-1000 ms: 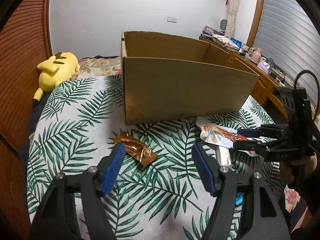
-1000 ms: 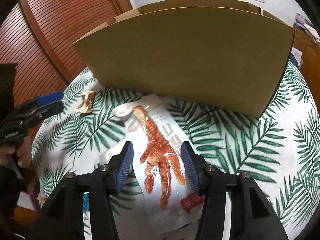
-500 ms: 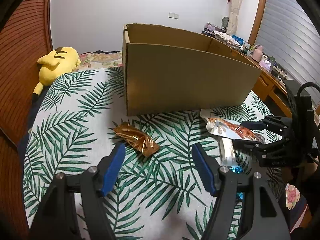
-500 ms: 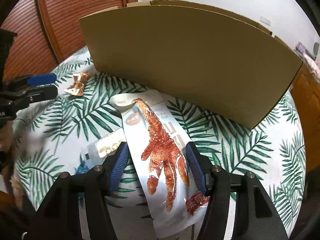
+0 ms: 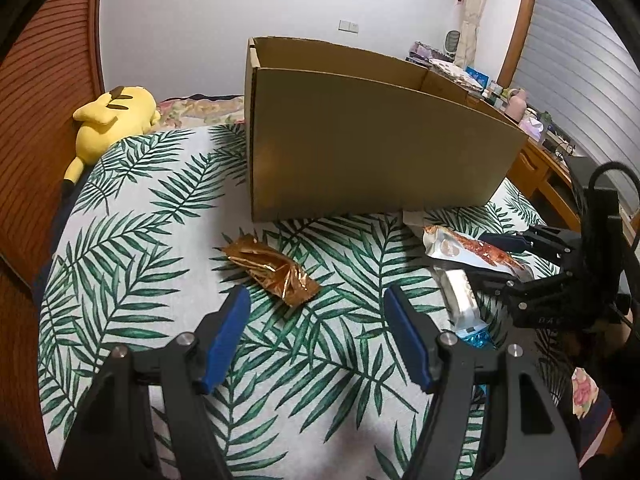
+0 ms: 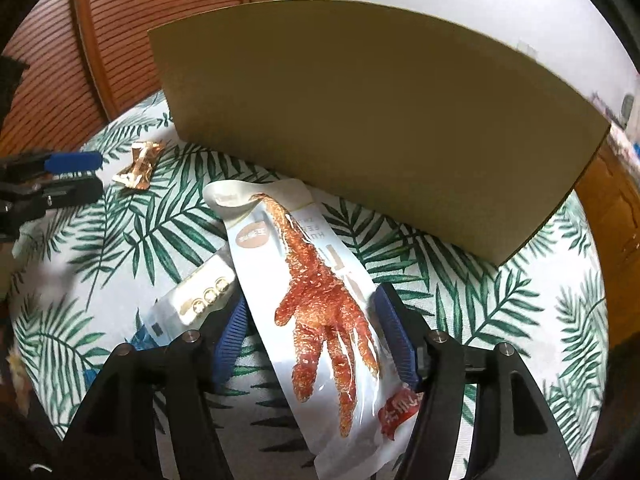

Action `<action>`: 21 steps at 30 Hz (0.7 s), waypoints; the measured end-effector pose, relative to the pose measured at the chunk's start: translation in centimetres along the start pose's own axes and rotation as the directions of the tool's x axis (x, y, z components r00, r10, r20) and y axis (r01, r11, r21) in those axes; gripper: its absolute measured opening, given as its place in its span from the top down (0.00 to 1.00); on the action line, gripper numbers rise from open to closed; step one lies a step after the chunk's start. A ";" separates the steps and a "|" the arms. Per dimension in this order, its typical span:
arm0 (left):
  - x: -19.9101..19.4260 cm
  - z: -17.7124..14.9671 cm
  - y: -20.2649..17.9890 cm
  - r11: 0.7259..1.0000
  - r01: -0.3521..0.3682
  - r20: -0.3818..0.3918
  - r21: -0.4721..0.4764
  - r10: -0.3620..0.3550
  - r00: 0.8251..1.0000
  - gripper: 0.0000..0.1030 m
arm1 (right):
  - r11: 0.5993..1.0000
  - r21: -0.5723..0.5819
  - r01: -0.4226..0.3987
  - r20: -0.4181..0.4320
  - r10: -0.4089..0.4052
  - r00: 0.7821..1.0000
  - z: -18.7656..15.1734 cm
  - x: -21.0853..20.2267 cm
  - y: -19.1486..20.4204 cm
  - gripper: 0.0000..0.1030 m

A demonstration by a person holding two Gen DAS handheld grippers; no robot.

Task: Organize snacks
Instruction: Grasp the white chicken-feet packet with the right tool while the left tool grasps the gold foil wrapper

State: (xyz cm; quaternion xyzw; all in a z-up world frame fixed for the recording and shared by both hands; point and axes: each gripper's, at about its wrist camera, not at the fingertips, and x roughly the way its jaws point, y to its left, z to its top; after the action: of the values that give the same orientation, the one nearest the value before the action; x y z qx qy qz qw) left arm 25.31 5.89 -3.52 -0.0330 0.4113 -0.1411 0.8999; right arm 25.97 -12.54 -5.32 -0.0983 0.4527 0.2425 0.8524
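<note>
I am straddling the chicken-foot snack pouch (image 6: 320, 300) with the right gripper (image 6: 314, 334), whose jaws are opening around it, pads not pressing on it; the pouch is lying on the leaf-print bedspread (image 6: 500, 300), its far end pointing to 11 o'clock toward the cardboard box (image 6: 380, 120), partly overlapping a white wrapper (image 6: 196, 296) at 9 o'clock of it. To do this pickup well, I judge I should be lowering until both pads are flanking the pouch's narrow width, squaring the wrist to its long axis, and closing on the pouch alone, so the wrapper underneath is not coming along. The left gripper (image 5: 316, 336) is hanging with jaws apart and empty, the bronze foil packet (image 5: 272, 272) lying just beyond its tips at 12 o'clock. Compared with a second ago, the right jaws are standing wider, the pouch is reaching deeper between them, and the box wall is looming larger; the left view is barely differing.
</note>
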 end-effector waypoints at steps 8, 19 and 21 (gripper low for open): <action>0.8 0.9 0.4 0.999 -0.029 -0.020 -0.034 0.028 0.999 0.33 | 1.000 0.018 0.014 0.022 -0.014 1.000 -0.9 -1.0 -0.5 0.45; 3.5 2.3 1.7 0.985 -0.112 -0.079 -0.132 0.102 0.992 0.44 | 0.998 -0.009 0.067 0.043 -0.066 0.997 -2.1 -2.6 0.3 0.62; 3.9 2.3 1.6 0.984 -0.117 -0.086 -0.133 0.106 0.991 0.47 | 0.999 -0.003 0.053 0.051 -0.052 0.997 -2.1 -3.4 0.3 0.66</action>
State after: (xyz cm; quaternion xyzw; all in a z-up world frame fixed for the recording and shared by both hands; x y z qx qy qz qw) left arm 29.86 6.23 -5.13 -0.0665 0.4562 -0.0626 0.8852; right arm 22.67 -14.14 -3.74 -0.1059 0.4273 0.2236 0.8696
